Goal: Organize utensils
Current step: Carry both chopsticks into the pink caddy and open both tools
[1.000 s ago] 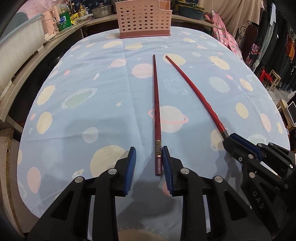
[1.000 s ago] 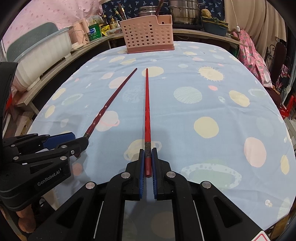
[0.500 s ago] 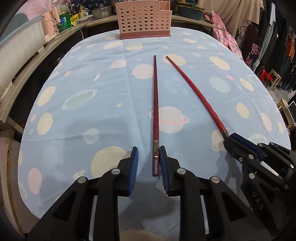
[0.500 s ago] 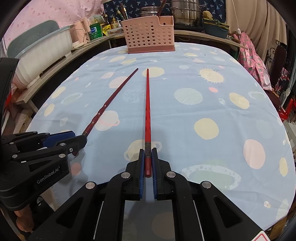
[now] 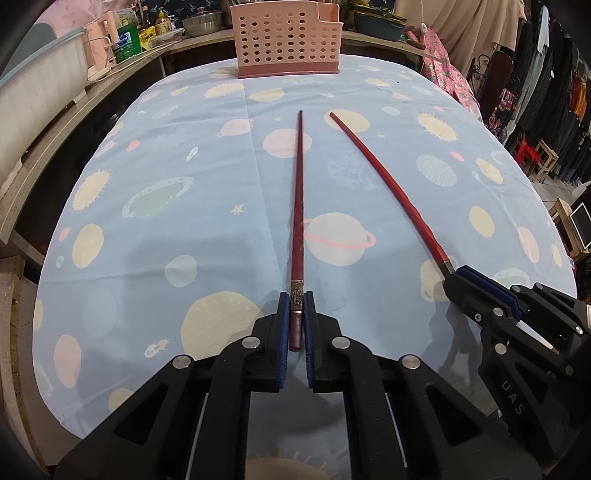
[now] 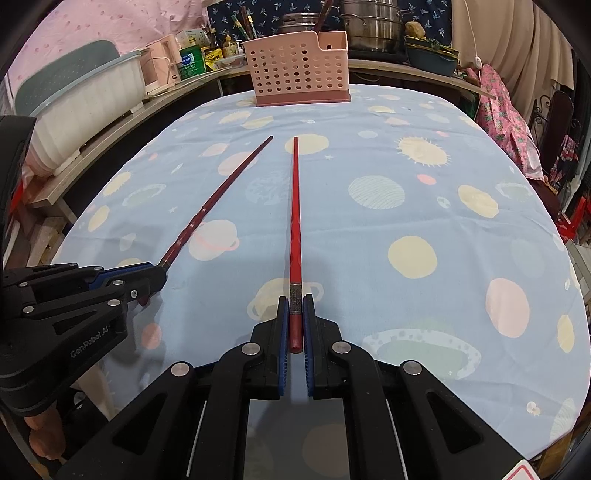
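Two long red chopsticks lie on a blue planet-print tablecloth (image 5: 184, 221), tips toward a pink perforated utensil basket (image 5: 286, 40) at the table's far edge. My left gripper (image 5: 296, 299) is shut on the thick end of the dark red chopstick (image 5: 298, 192). My right gripper (image 6: 295, 301) is shut on the thick end of the bright red chopstick (image 6: 295, 206). In the left wrist view the right gripper (image 5: 458, 277) appears at the right, holding the bright red chopstick (image 5: 391, 184). In the right wrist view the left gripper (image 6: 155, 275) appears at the left, holding the dark red chopstick (image 6: 218, 195). The basket (image 6: 301, 72) stands beyond both tips.
A wooden counter (image 6: 110, 122) curves around the table's left and back, with a white tub (image 6: 81, 99), bottles and steel pots (image 6: 373, 26) on it. Clothes and small stools (image 5: 539, 155) stand to the right of the table.
The left gripper's jaws have closed from well apart onto the end of the dark red chopstick. The right gripper has stayed shut on the bright red chopstick. Neither hand has moved.
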Tool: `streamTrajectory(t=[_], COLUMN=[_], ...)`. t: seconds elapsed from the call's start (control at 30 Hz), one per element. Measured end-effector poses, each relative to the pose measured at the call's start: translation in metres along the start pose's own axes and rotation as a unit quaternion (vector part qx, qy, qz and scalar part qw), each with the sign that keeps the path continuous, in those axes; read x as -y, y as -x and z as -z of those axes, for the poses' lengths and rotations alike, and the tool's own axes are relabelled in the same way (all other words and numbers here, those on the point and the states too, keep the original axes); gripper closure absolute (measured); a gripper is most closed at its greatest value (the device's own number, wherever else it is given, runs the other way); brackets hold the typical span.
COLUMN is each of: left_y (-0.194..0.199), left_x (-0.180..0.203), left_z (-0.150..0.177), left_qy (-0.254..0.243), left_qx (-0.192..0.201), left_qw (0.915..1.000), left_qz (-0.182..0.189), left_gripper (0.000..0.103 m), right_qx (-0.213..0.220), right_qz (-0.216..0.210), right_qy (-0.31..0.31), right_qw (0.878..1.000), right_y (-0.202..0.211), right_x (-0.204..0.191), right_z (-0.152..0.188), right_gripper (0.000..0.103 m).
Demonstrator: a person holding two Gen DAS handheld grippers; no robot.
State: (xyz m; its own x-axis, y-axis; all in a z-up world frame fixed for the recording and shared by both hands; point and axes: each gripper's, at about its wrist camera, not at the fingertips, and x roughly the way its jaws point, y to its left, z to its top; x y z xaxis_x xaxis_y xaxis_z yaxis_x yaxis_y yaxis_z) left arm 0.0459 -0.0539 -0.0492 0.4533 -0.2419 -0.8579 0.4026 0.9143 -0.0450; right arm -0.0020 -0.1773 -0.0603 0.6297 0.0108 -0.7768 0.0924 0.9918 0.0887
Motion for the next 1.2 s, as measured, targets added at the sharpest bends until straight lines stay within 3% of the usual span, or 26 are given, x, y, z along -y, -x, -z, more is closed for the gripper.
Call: streamTrajectory(t=[0.33, 0.63, 0.9, 1.2], left_y=[0.02, 0.066, 0.108, 0.135], left_x=[-0.013, -0.031, -0.036, -0.046], left_z=[-0.006, -0.041, -0.107, -0.205], left_qy=[0.028, 0.06, 0.057, 0.063], left_qx=[0.012, 0.068, 0.151, 0.217], left_qw=[0.9994, 0.9955, 0.9865, 0.9737], left_qz=[0.015, 0.027, 0.025, 0.024], left_gripper=[0.096, 0.096, 0.096, 0.096], right_qx=[0.005, 0.076, 0.152, 0.201], right_qz=[-0.018, -0.035, -0.048, -0.073], right_qy=[-0.011, -0.025, -0.03, -0.042], right_qw=[1.0, 0.996, 0.987, 0.976], right_y=[0.013, 0.063, 0.095, 0.096], right_x=[0.004, 0.013, 0.019, 0.025], right_z=[-0.008, -0.054, -0.128, -0.214], right_gripper=[0.096, 0.096, 0.096, 0.096])
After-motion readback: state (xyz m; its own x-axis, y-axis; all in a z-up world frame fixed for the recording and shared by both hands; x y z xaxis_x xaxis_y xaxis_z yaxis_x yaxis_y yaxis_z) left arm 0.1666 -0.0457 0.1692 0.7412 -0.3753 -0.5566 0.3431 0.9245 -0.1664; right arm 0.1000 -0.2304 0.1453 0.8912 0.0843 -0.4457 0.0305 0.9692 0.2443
